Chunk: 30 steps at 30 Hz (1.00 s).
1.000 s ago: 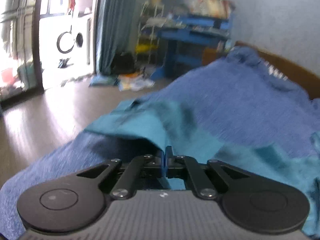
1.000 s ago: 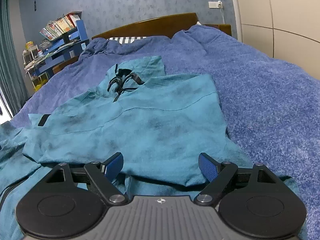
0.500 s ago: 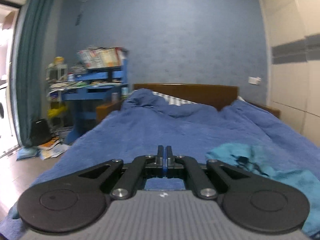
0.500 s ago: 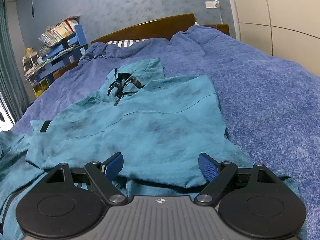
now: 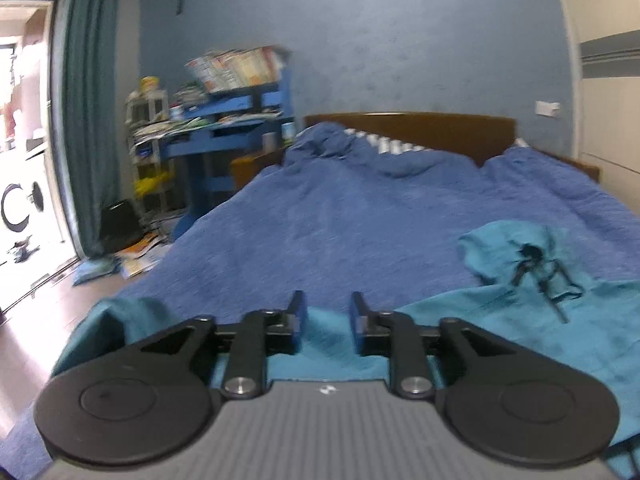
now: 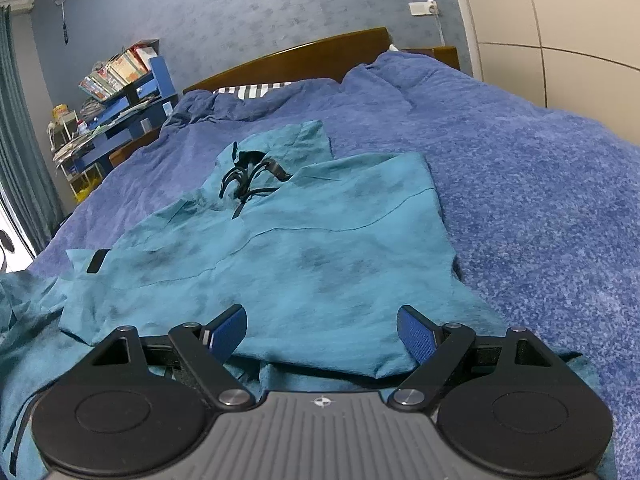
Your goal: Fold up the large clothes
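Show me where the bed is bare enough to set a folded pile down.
Bare blue blanket lies right of the teal hoodie, up to the wardrobe side, and between the hood and the headboard. Left of the hoodie, blanket runs bare to the bed edge. The near end is crowded with bunched teal fabric.

The left wrist view is smeared by motion, so the books (image 5: 236,66) stacked on the blue shelf unit (image 5: 236,120) cannot be read and the litter on the floor (image 5: 136,258) below it cannot be made out. In both views the teal garment (image 6: 304,252) runs under the hand-held gripper bodies and off the lower frame edges, hiding its near hem. The striped pillow (image 6: 256,90) shows only as a sliver above the blue blanket (image 6: 520,184).
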### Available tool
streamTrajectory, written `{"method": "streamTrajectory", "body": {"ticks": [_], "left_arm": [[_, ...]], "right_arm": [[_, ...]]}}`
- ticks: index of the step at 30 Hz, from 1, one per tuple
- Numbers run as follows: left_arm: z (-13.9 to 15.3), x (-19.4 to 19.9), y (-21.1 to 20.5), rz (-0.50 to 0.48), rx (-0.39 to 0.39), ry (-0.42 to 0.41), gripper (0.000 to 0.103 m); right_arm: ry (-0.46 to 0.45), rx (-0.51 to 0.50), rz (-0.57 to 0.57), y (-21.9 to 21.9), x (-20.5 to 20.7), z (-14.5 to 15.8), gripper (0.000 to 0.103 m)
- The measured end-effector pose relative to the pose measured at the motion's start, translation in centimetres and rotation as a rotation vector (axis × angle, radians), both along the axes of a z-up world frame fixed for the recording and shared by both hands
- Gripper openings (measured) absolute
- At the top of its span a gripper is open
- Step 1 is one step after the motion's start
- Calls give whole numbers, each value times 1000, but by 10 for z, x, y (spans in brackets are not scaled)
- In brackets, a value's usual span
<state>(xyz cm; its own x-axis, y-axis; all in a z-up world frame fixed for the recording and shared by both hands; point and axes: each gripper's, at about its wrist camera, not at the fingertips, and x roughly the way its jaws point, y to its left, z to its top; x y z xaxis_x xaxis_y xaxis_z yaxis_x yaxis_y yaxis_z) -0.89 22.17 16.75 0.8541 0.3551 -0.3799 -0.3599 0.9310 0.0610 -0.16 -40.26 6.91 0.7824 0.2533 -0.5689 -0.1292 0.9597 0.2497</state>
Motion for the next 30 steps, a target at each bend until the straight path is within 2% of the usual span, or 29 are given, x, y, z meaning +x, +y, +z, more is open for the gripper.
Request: {"method": "streamTrajectory", "body": {"ticks": [2, 7, 14, 21, 22, 24, 25, 26, 28, 30], "left_arm": [[-6, -7, 18, 44, 1, 13, 41], [-21, -28, 60, 161, 5, 48, 64], [-47, -38, 114, 302, -71, 116, 65], [-59, -26, 151, 333, -146, 127, 64], [-58, -21, 154, 344, -152, 127, 62], [-58, -14, 167, 372, -177, 120, 44], [-57, -9, 174, 379, -204, 119, 21], [-58, -7, 183, 389, -247, 115, 2], [-55, -10, 192, 395, -275, 87, 0], [-47, -14, 190, 389, -243, 52, 0]], "right_arm": [[4, -7, -1, 1, 0, -1, 84], [12, -23, 1, 4, 2, -4, 84], [24, -60, 16, 9, 4, -9, 84], [32, -74, 21, 11, 5, -12, 84], [33, -74, 21, 11, 6, -12, 84], [32, -73, 20, 11, 6, -12, 84], [32, -73, 20, 11, 6, -12, 84], [31, -74, 20, 11, 6, -12, 84], [32, -73, 20, 11, 6, -12, 84], [31, -72, 20, 11, 6, -12, 84]]}}
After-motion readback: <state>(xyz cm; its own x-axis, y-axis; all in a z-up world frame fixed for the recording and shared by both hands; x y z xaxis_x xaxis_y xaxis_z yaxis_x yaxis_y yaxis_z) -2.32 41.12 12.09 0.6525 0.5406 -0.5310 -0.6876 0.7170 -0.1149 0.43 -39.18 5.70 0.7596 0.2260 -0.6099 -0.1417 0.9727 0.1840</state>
